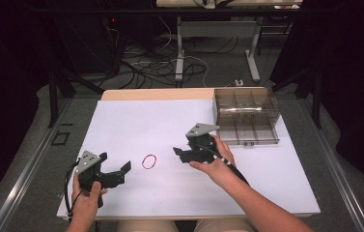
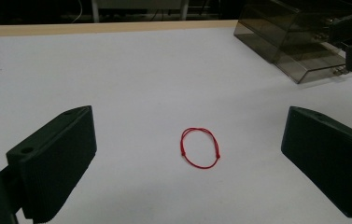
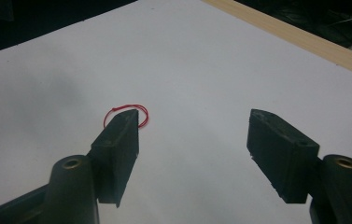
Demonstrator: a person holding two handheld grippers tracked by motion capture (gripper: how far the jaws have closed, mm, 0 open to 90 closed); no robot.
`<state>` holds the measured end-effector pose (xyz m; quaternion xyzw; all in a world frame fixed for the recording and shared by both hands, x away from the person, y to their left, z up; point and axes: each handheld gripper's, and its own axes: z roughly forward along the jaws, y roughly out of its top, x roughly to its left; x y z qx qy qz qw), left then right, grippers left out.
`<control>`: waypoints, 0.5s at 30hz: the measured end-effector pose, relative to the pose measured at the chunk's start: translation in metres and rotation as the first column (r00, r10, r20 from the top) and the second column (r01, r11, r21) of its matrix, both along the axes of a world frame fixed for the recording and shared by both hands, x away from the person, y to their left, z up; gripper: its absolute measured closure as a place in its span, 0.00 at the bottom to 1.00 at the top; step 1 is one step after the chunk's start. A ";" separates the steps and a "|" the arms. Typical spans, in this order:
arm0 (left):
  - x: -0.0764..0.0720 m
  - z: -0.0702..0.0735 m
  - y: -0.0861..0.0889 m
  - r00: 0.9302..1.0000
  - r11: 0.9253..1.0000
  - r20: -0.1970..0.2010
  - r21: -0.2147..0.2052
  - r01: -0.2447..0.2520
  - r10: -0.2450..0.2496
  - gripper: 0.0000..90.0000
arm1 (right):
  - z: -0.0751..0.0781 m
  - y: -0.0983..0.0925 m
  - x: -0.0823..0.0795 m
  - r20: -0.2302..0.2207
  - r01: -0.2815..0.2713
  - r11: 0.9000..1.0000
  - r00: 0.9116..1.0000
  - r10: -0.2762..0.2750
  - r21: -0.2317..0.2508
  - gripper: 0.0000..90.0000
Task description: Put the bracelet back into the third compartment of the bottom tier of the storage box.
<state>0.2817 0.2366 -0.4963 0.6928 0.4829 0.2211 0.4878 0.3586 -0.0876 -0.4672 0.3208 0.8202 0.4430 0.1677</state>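
A small red string loop [image 1: 149, 161] lies flat on the white tabletop [image 1: 170, 121], between the two grippers. My left gripper [image 1: 115, 163] rests at the near left, held by a hand, and points right toward the loop. Its jaws are open and empty, and they frame the loop [image 2: 200, 148] in the left gripper view. My right gripper [image 1: 182, 145] is held just right of the loop and points left, its jaws open with nothing between them. In the right gripper view the loop [image 3: 113, 110] lies beyond the left jaw's tip, partly hidden by it.
A clear smoky plastic box [image 1: 247, 116] with several compartments stands at the table's far right corner. A wooden strip [image 1: 155, 94] runs along the far edge. Cables and table legs lie on the floor beyond.
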 end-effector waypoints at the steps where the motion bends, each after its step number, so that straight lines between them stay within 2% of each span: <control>1: 0.000 0.000 0.002 1.000 1.000 0.002 0.001 -0.017 0.017 0.04 | 0.001 0.002 0.002 -0.009 -0.005 1.000 1.000 0.005 -0.001 0.40; 4: 0.000 0.000 0.003 1.000 1.000 0.004 -0.009 -0.027 0.027 0.04 | 0.002 0.007 0.006 -0.016 -0.011 1.000 1.000 0.011 -0.007 0.43; 9: 0.000 0.000 0.005 1.000 1.000 -0.003 -0.002 -0.027 0.027 0.04 | 0.003 0.022 0.013 -0.036 -0.046 0.997 0.998 0.044 -0.056 0.49; 15: -0.001 0.000 0.002 1.000 1.000 -0.006 0.005 -0.016 0.016 0.04 | -0.004 0.041 0.019 -0.067 -0.065 0.995 0.996 0.060 -0.074 0.55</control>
